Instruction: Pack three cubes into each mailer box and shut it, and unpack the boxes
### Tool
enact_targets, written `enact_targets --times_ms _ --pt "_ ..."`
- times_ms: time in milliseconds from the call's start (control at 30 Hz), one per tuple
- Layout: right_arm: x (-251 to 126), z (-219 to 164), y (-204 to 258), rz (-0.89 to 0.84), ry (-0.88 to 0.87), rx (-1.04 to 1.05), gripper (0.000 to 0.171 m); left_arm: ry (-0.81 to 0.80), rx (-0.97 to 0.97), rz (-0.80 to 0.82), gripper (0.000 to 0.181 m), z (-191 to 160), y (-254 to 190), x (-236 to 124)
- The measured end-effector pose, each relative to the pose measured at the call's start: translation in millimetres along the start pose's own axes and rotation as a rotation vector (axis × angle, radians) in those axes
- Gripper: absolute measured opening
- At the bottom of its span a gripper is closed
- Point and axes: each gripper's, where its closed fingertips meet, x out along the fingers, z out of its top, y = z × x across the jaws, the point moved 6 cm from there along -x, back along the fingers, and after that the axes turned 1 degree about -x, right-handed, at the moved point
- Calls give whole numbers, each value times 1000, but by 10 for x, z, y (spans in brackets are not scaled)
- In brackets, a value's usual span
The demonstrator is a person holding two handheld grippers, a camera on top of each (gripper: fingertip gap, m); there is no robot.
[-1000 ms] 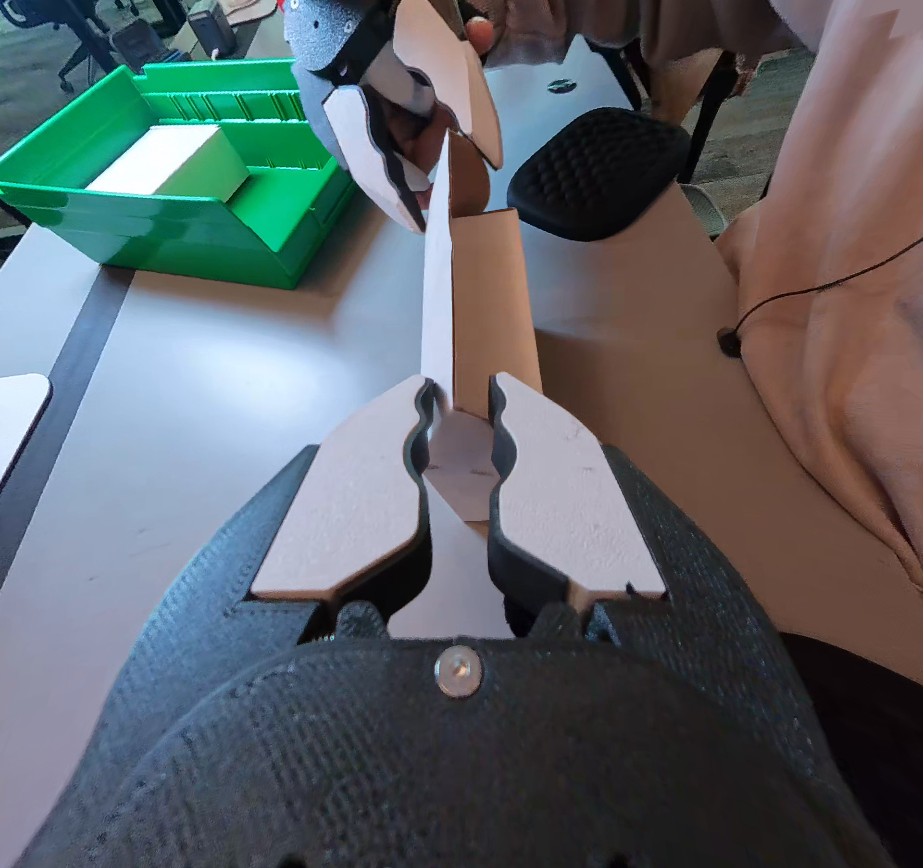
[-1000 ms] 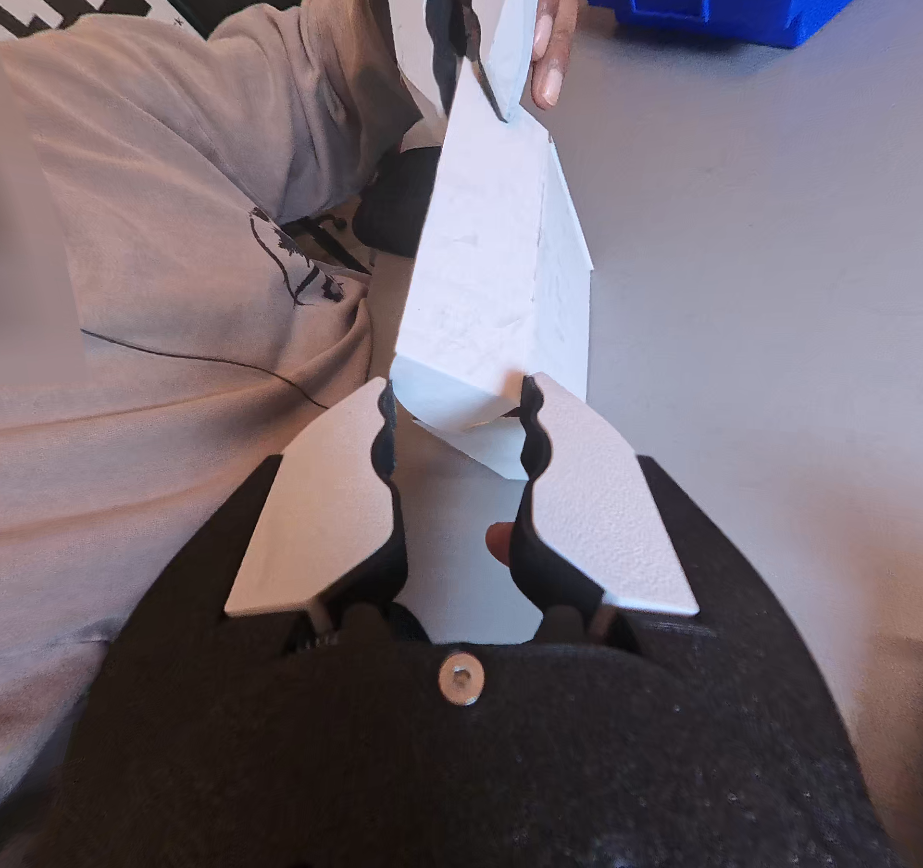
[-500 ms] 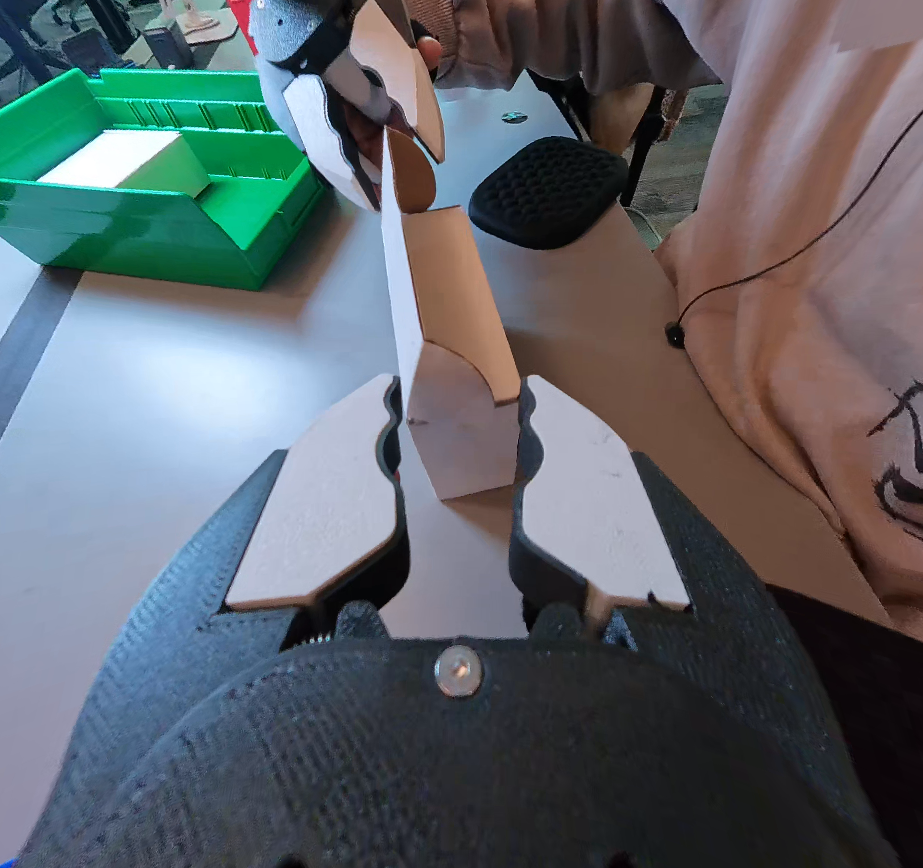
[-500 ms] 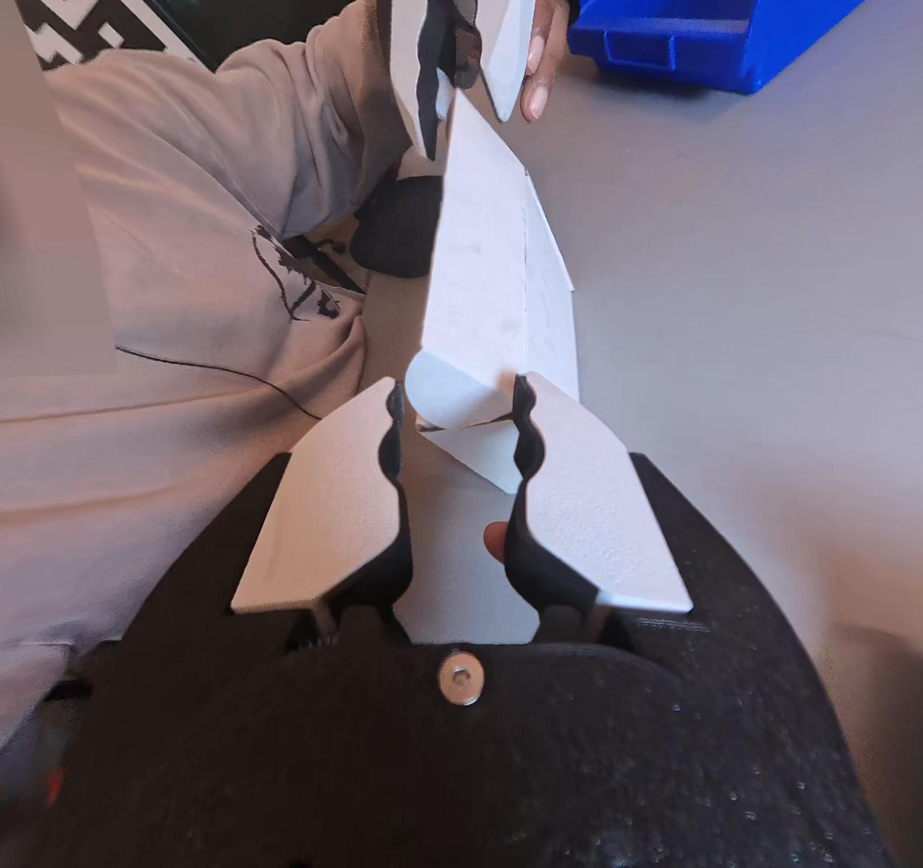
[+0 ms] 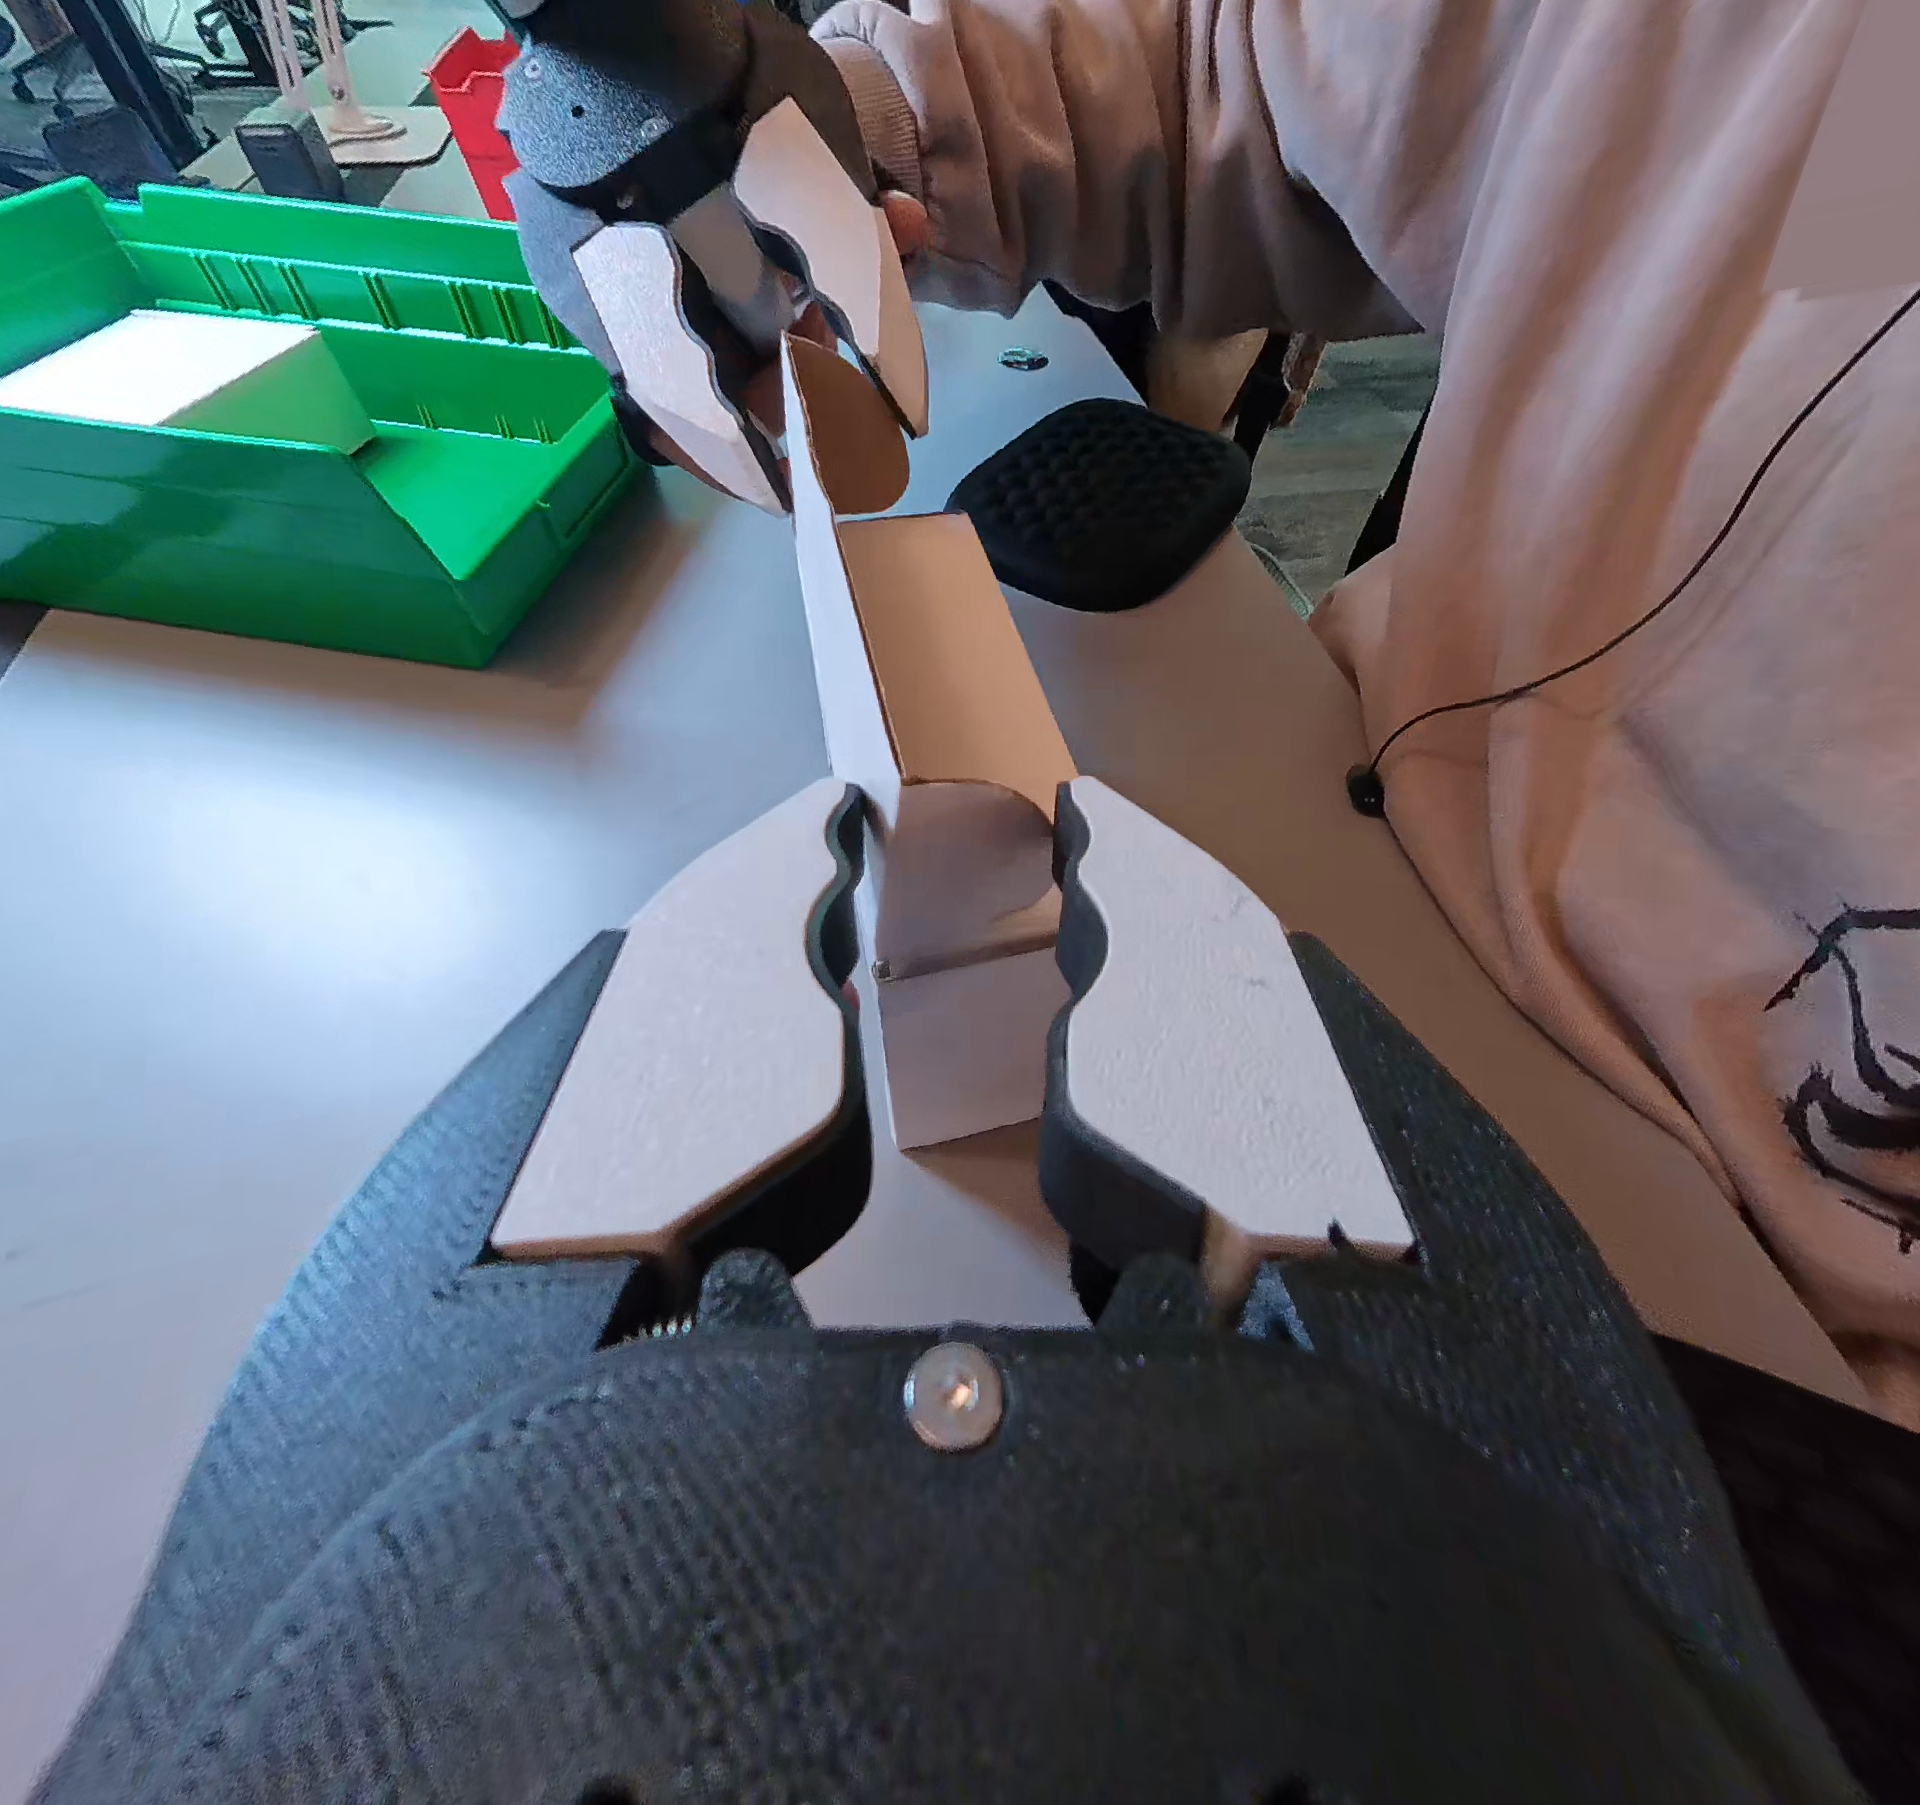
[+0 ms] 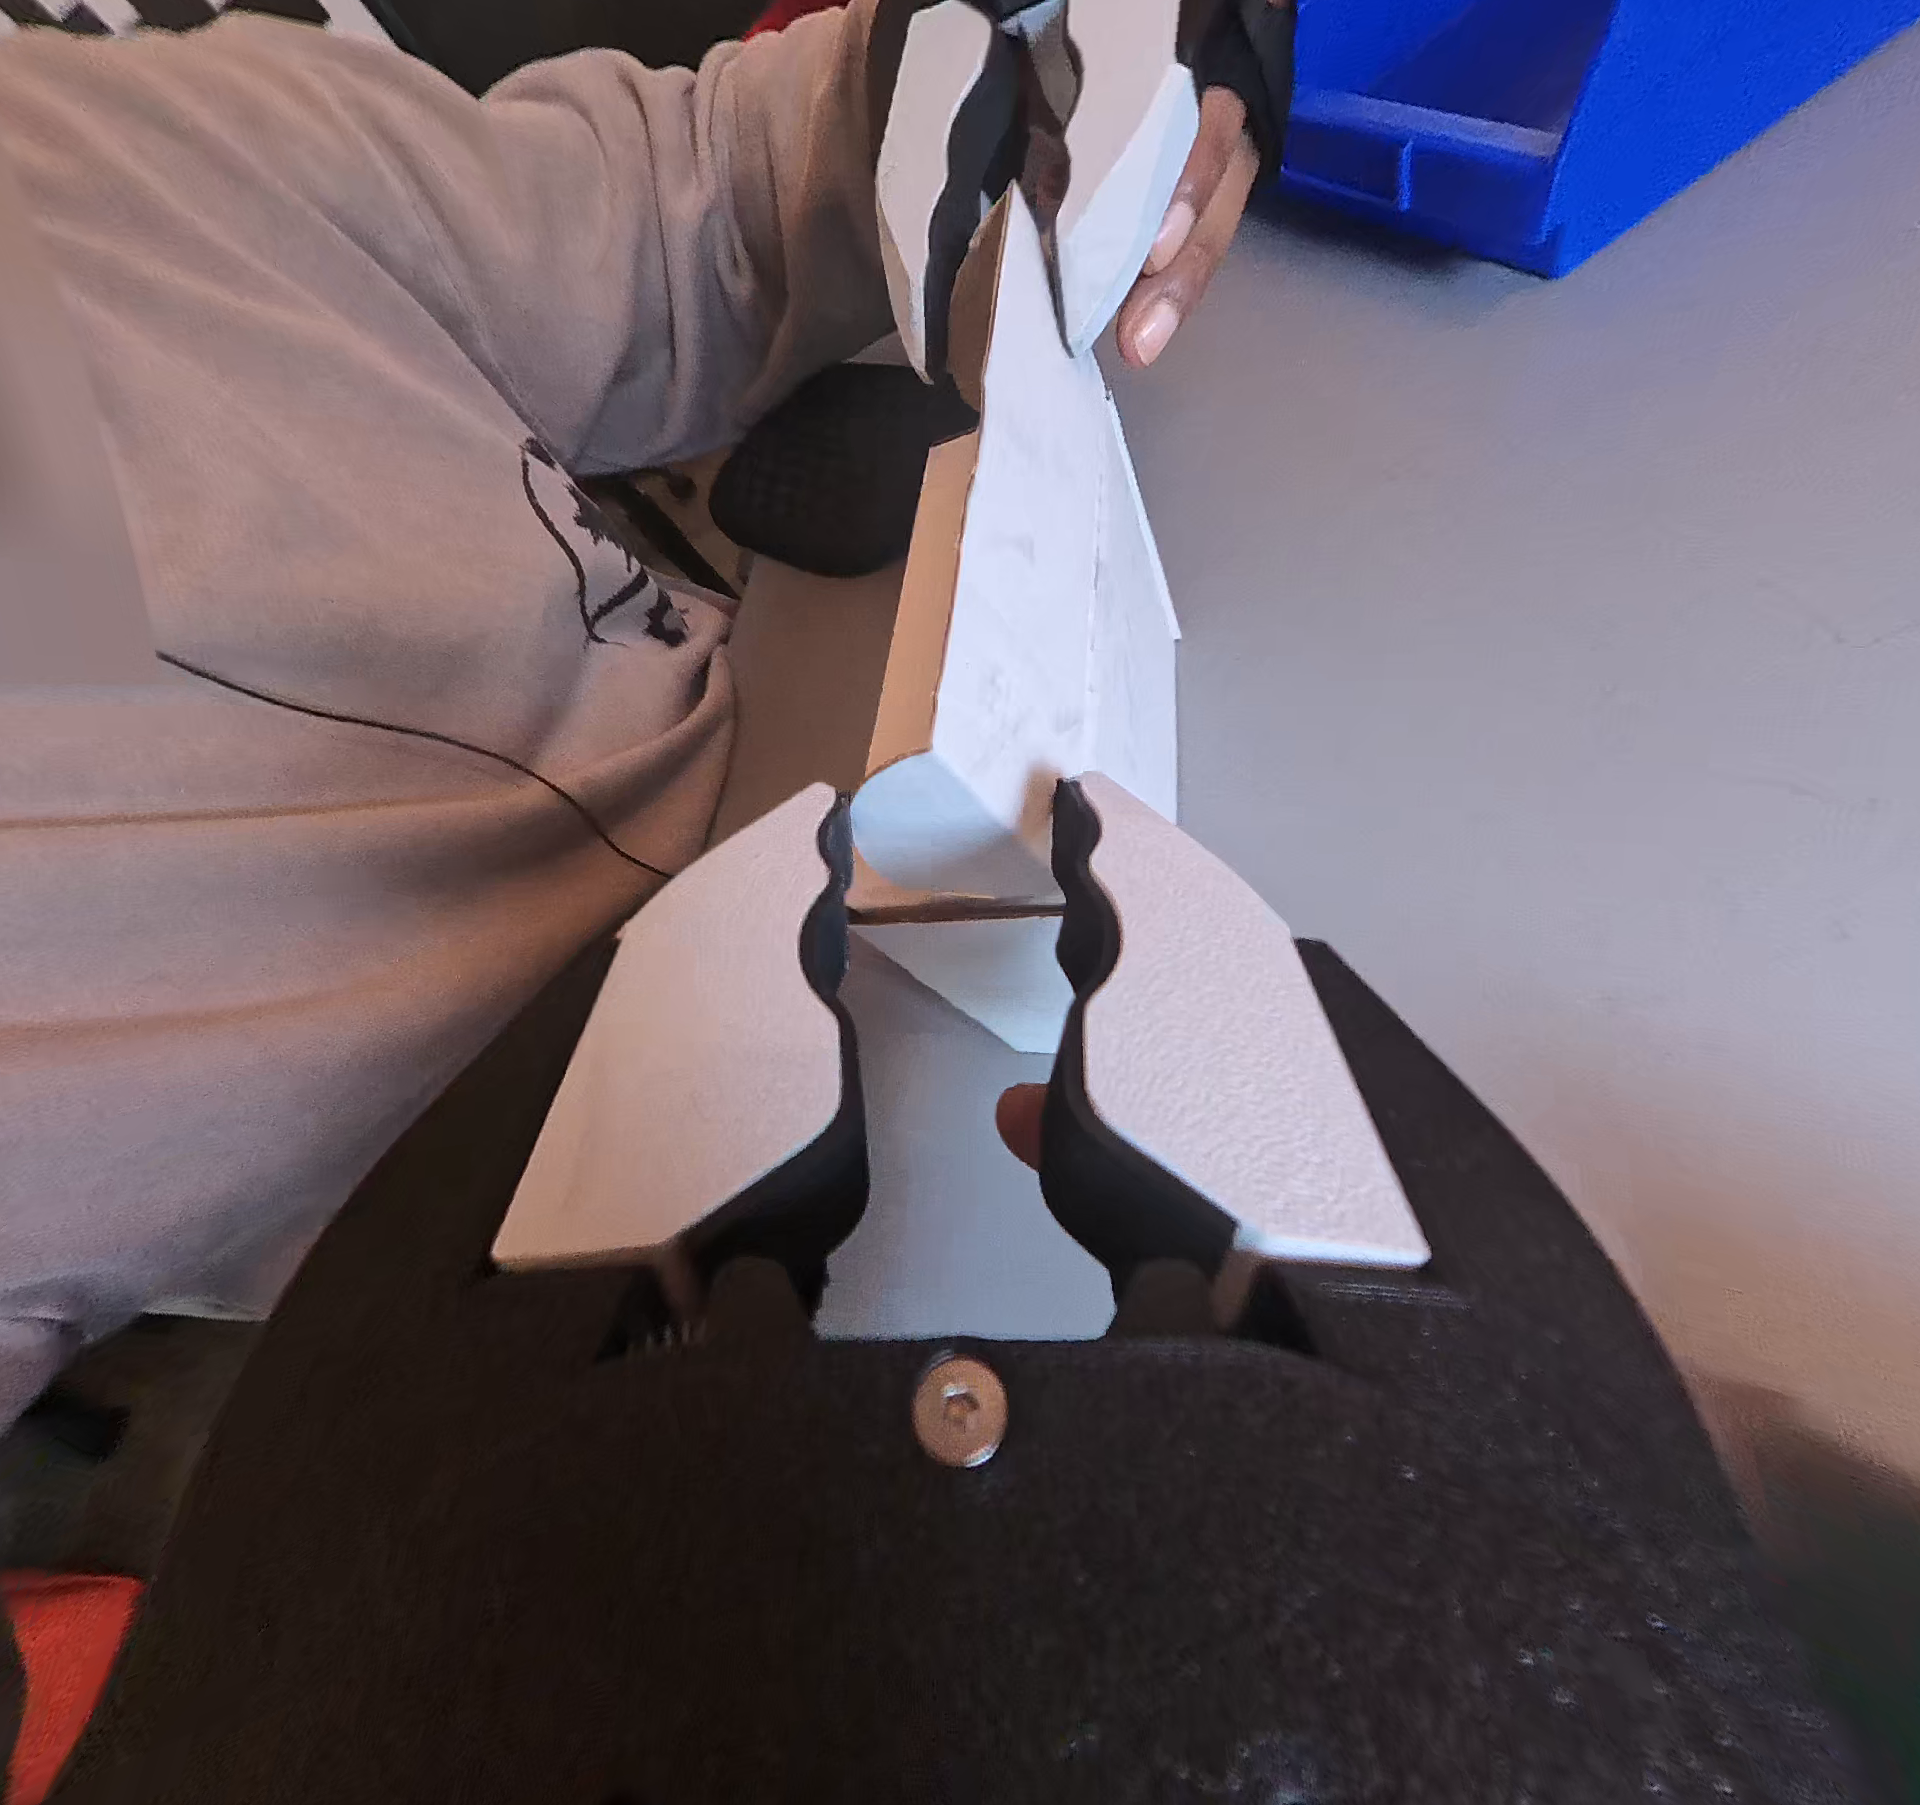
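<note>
A white mailer box with a brown inside (image 5: 940, 654) stands on the grey table (image 5: 312, 872), its long lid panel raised on edge between my two grippers. My left gripper (image 5: 956, 820) is open, and the lid's near rounded ear flap (image 5: 961, 882) lies folded between its fingers. My right gripper (image 6: 951, 810) is open at the other end, with the white ear flap (image 6: 925, 836) between its fingers. Each gripper also shows far off in the other's view: the right (image 5: 831, 425), the left (image 6: 1003, 301). No cubes are visible.
A green bin (image 5: 312, 529) with a closed white box (image 5: 156, 363) in it stands at the left back. A blue bin (image 6: 1558, 93) is beyond the left gripper. A black padded armrest (image 5: 1101, 498) and the person's torso (image 5: 1558, 508) are close along the table edge. About 12 cm separates my left fingertips from my right.
My left gripper opened from around the thin lid edge, and the ear flap folded in between its fingers. The right gripper's fingers narrowed slightly around its ear flap. The lid stays raised.
</note>
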Motion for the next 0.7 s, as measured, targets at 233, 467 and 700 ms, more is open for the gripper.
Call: enact_targets --times_ms 233,467,700 --pt "38 -36 78 -81 32 -135 37 -10 70 52 34 -40 -73 4" --pt "98 -63 215 -213 60 -289 36 18 179 132 34 -34 -218 1" --pt "83 -42 184 -160 45 -218 36 43 134 62 35 -30 -195 -36"
